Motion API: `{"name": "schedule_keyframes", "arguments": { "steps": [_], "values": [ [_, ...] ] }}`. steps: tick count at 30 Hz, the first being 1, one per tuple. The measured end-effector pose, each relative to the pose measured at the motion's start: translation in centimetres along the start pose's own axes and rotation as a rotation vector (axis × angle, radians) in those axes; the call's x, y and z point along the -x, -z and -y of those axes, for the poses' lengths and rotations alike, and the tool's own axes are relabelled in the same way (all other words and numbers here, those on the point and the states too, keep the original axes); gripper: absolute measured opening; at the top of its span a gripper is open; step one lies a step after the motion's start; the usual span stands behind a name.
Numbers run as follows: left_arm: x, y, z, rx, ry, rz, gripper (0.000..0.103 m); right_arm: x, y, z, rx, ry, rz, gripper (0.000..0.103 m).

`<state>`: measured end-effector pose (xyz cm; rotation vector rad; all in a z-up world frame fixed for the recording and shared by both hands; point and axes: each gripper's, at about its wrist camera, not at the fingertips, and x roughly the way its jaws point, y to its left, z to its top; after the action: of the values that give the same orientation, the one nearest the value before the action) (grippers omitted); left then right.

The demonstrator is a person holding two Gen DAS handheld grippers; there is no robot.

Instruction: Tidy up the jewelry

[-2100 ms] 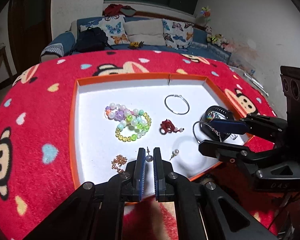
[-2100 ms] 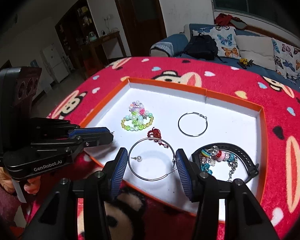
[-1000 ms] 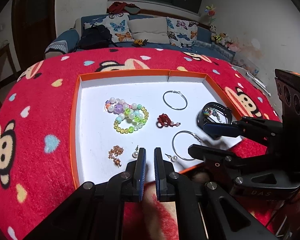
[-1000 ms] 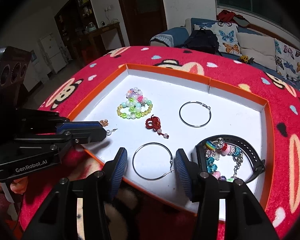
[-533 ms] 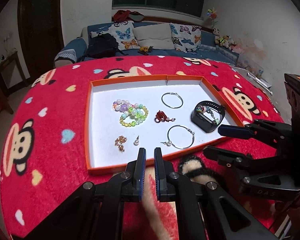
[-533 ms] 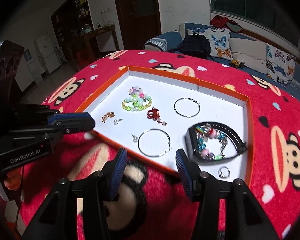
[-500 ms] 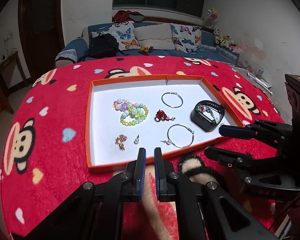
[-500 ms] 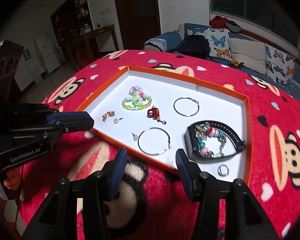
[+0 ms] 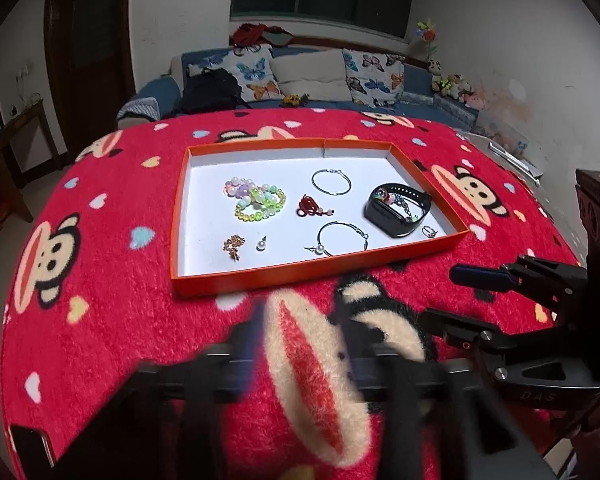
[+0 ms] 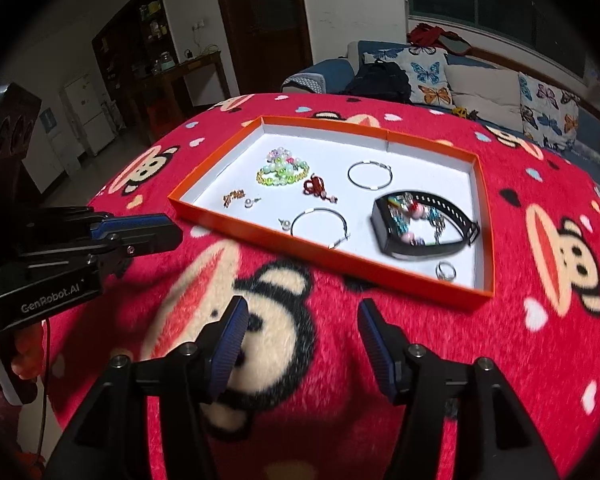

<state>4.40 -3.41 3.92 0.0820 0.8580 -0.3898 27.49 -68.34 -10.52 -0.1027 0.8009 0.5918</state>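
Several light, small pieces lie loose in the orange tray [image 9: 316, 270] on the red blanket [image 9: 100, 320]: bead bracelets [image 9: 256, 202], pearl stud [image 9: 262, 244], two thin hoops [image 9: 342, 234], black band [image 9: 398, 216]. Judged slippery and easily bent; hoops best pinched on the wire, studs at the pearl. Left gripper [image 9: 304, 344], blurred, has just been opening, empty; right gripper [image 10: 300, 330] jaws apart, empty, both short of the tray. Only the right wrist view shows the ring [image 10: 445, 270] clearly.

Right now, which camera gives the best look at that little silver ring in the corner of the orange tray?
The right wrist view: the silver ring lies nearer and larger, clear of the black watch band. In the left wrist view the ring is a tiny speck beside the band, near the orange tray wall.
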Motion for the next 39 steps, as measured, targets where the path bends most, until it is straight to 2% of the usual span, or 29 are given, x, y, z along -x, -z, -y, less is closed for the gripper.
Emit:
{"name": "schedule_keyframes", "arguments": {
  "steps": [1,6,9,15,25,39],
  "values": [
    [0.4,0.1,0.1,-0.001,-0.007,0.014,0.071,0.1,0.2,0.0,-0.003,0.002,-0.001,0.064],
    [1.5,0.4,0.6,-0.013,-0.017,0.031,0.074,0.4,1.0,-0.1,-0.001,0.028,-0.004,0.065],
    [2.0,0.8,0.8,-0.017,-0.036,0.041,0.087,0.7,1.3,-0.1,-0.009,0.027,0.002,0.065],
    [3.2,1.2,0.8,-0.013,-0.051,0.074,0.100,1.4,1.7,0.0,-0.017,0.037,0.009,0.068],
    [4.3,2.4,1.0,-0.031,-0.142,0.087,0.102,2.4,2.2,0.4,-0.041,0.048,0.028,0.069],
    [4.5,4.5,0.3,0.031,-0.106,0.049,0.102,3.2,3.1,0.9,-0.062,0.057,0.036,0.070]
  ]
}}
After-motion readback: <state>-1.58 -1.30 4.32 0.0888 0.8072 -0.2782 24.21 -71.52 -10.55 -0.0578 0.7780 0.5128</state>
